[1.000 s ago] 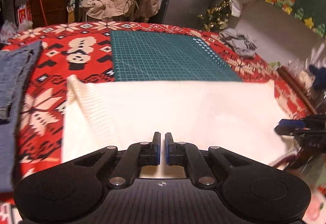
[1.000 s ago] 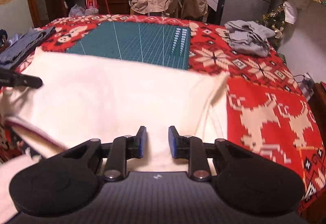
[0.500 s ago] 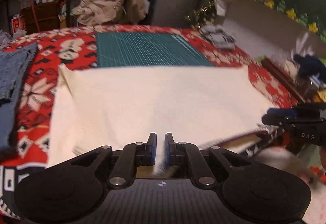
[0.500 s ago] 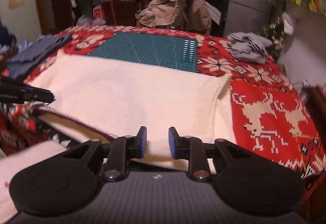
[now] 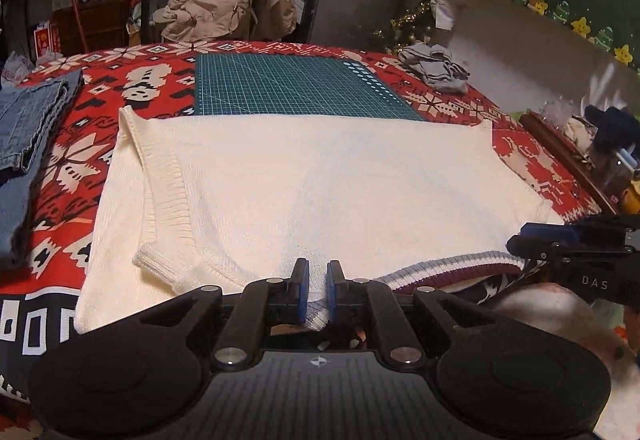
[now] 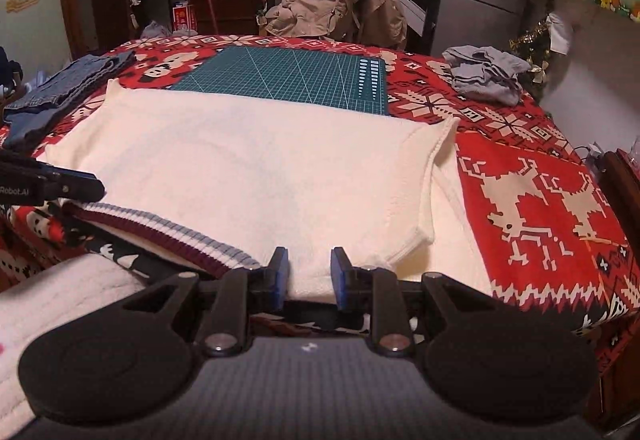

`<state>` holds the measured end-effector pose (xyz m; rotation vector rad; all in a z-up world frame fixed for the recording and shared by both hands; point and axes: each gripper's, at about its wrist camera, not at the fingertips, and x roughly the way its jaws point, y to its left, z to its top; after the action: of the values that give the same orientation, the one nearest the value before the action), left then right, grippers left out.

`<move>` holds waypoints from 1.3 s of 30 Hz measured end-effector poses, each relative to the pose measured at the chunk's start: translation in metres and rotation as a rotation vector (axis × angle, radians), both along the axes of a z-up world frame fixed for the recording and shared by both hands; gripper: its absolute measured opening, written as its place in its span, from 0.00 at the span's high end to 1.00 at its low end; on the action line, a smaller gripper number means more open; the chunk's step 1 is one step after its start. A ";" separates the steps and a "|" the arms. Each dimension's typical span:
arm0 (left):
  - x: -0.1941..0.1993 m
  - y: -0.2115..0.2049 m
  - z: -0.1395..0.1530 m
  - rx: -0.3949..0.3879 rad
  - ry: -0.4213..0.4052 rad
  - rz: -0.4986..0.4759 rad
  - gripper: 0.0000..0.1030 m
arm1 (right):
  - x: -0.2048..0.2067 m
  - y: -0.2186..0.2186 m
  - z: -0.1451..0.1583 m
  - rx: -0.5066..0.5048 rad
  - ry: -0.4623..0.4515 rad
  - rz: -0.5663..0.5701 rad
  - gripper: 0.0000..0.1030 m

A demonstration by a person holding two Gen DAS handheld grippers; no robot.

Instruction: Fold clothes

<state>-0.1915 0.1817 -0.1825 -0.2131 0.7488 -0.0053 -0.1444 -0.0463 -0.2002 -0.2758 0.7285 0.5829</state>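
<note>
The cream knitted sweater (image 5: 320, 176) lay spread flat across the near half of the table, its far edge resting over the front edge of the green cutting mat (image 5: 296, 84), with a ribbed sleeve folded in along each side and a maroon, white and grey striped hem (image 6: 168, 236) showing at its near edge. The left gripper (image 5: 317, 272) sat at that near edge with its blue pads pinching a narrow fold of the cream knit, the jaws having just eased slightly apart while the cloth remained between them. The right gripper (image 6: 306, 264) likewise clasped the near edge of the sweater, its jaws set somewhat wider, with a thicker bunch of the knit filling the gap between them. Beneath the sweater lay a red Christmas tablecloth (image 6: 532, 196) patterned with snowflakes, snowmen and reindeer. Folded blue jeans (image 5: 28, 120) rested on the left side of the table, well apart from the sweater, and a crumpled grey garment (image 6: 484, 74) sat near the far right corner. Behind the table a tan jacket (image 5: 232, 8) hung over a chair.
</note>
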 end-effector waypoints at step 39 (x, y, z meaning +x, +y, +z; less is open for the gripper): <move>-0.004 0.008 -0.004 -0.087 -0.014 0.042 0.91 | 0.039 -0.107 0.001 0.369 0.103 -0.412 0.94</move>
<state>-0.1952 0.1896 -0.1865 -0.3111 0.7309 0.0008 -0.1053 -0.1531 -0.1989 0.2451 0.7359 0.3290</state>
